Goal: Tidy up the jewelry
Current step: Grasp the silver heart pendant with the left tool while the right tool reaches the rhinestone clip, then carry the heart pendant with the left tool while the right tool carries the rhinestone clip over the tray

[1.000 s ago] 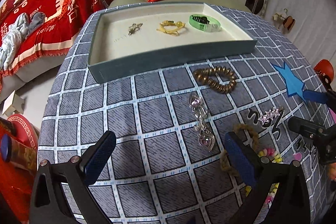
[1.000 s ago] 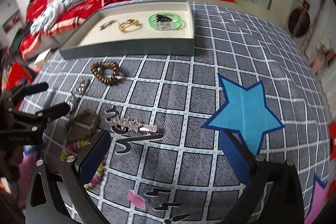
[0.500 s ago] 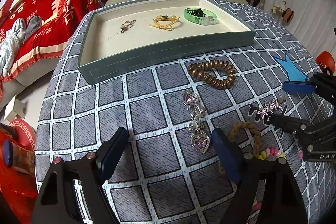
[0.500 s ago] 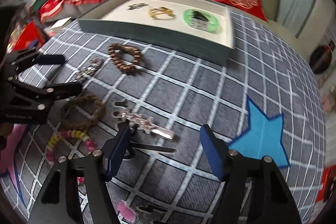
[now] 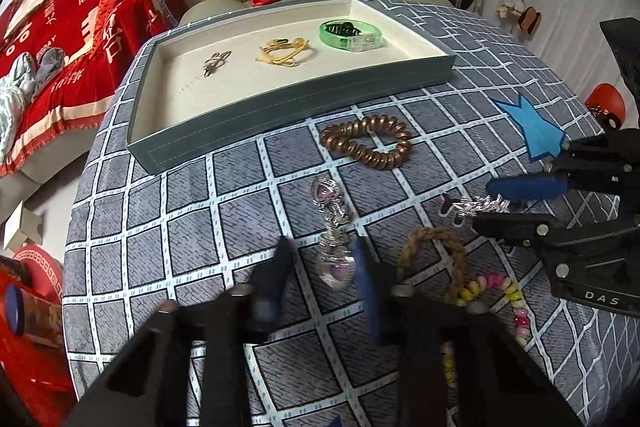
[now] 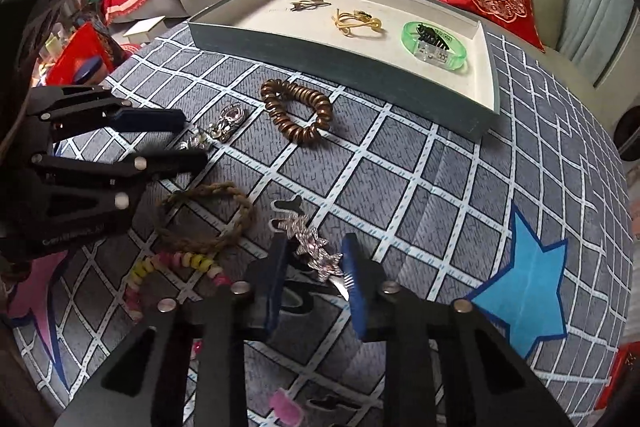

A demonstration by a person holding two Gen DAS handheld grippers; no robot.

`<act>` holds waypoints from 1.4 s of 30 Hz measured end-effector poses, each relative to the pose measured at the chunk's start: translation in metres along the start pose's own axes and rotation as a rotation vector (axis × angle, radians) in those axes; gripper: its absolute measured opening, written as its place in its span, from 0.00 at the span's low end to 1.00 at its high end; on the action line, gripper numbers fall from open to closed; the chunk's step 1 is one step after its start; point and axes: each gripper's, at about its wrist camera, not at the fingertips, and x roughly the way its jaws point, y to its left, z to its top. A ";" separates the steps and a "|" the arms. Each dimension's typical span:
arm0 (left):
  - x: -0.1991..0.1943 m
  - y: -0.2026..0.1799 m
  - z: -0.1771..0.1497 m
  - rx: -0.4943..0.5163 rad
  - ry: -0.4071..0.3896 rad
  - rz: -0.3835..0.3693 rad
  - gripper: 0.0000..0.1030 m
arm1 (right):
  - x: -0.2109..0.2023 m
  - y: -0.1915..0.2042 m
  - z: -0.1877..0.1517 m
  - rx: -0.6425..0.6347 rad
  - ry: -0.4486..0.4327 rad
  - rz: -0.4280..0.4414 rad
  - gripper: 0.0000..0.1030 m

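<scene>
A silver clip with pink heart stones lies on the checked cloth, its lower heart between the fingers of my left gripper. The jaws are closing: the right pad is at the heart, while the left pad still shows a gap. My right gripper is closing too, and its pads touch the silver star hair clip on both sides. A grey tray at the back holds a green bangle, a gold piece and a small dark clip.
On the cloth lie a brown spiral hair tie, a braided rope bracelet and a coloured bead bracelet between the two grippers. A blue star patch sits right. An armchair and a red-covered sofa stand beyond the table.
Both grippers went from wide open to nearly closed. The left one came in around the heart clip, and the right one rolled and shifted onto the star clip.
</scene>
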 end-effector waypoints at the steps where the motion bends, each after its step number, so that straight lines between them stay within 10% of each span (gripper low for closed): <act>1: -0.001 0.001 0.000 -0.003 -0.003 -0.008 0.33 | 0.000 0.001 -0.001 0.011 0.004 -0.009 0.24; 23: -0.040 0.034 0.008 -0.101 -0.112 -0.047 0.33 | -0.038 -0.036 -0.017 0.396 -0.099 0.064 0.24; 42: -0.065 0.091 0.130 -0.142 -0.248 -0.017 0.33 | -0.053 -0.070 0.100 0.448 -0.204 0.126 0.24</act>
